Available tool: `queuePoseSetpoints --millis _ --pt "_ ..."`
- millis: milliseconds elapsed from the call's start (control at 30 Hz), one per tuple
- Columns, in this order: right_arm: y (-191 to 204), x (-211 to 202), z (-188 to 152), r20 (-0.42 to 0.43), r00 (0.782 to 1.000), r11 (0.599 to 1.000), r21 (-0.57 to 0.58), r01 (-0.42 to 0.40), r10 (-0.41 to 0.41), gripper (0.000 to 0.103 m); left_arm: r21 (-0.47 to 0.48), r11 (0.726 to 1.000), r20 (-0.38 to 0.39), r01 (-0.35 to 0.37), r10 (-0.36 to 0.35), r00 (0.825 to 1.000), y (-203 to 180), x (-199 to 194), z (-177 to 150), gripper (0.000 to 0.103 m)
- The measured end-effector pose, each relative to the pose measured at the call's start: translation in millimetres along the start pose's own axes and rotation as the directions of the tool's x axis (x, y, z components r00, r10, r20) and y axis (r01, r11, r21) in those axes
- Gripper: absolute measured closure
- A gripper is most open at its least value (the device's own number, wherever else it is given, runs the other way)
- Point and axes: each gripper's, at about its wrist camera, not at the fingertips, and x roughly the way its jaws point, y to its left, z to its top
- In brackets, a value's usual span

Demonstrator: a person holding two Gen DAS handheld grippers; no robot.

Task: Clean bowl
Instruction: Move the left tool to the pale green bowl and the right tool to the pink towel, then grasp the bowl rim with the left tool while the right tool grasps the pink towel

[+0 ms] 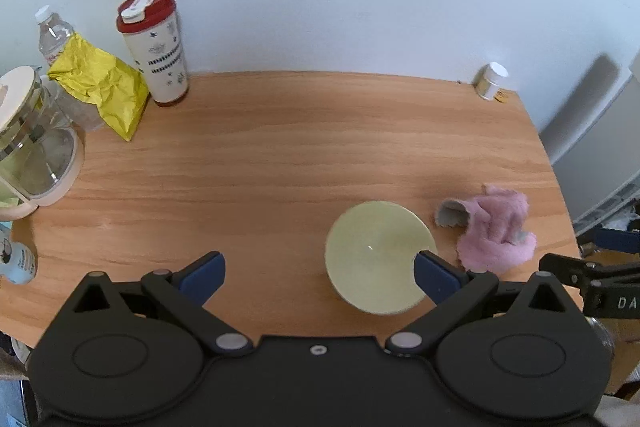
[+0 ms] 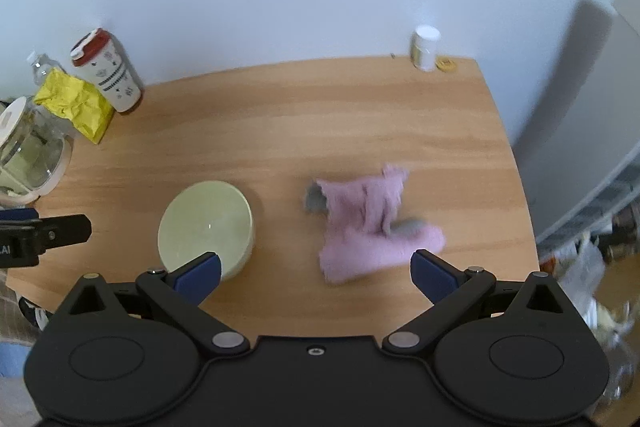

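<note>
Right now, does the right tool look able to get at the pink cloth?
Probably yes. The right tool is open, and the pink cloth lies on the table just ahead between its fingers with nothing across it. The bowl sits apart to the left.

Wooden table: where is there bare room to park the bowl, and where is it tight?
The wooden table lies bare across its middle, between the pale green ceramic bowl, the red-lidded patterned tumbler and the small white-capped jar. The left edge is crowded: crumpled yellow bag, glass kettle. The fluffy pink cloth takes the front right.
</note>
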Motion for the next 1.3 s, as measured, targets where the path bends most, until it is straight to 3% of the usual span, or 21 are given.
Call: queuePoseSetpoints --millis 300,500,667,933,1033,1133,1300 --pt "-15.9 48.4 30.0 0.011 0.999 0.987 -0.155 -0.049 0.052 0.002 -0.03 1.0 -0.033 0.002 -0.003 0.999 18.7 59.2 10.9 0.001" --pt "-19.0 94.1 33.3 -0.065 0.994 0.935 -0.341 -0.099 0.082 0.006 -0.008 1.0 -0.104 0.024 -0.024 0.994 17.1 105.8 1.9 0.001" --pt "-23.8 127.9 33.3 -0.119 0.99 0.901 -0.417 -0.118 0.075 0.007 0.021 1.0 -0.089 0.0 0.002 0.996 9.8 125.9 -4.5 0.001" --pt "-20.5 153.9 27.8 -0.176 0.978 0.807 -0.558 -0.193 0.112 0.007 -0.02 1.0 -0.105 0.004 -0.006 0.994 7.9 148.8 -9.1 0.004" --pt "-20.0 162.5 27.7 -0.203 0.973 0.772 -0.6 -0.209 0.106 0.007 -0.002 1.0 -0.123 0.022 -0.022 0.992 6.2 153.8 -12.5 0.008" --pt "-20.8 168.2 25.5 -0.233 0.967 0.737 -0.636 -0.23 0.1 0.007 0.011 1.0 -0.151 0.017 -0.015 0.988 2.5 159.7 -18.5 0.019" --pt "-21.3 171.8 21.1 -0.27 0.959 0.683 -0.684 -0.257 0.091 0.015 0.018 0.999 -0.16 0.027 -0.024 0.987 -0.9 162.4 -25.9 0.019"
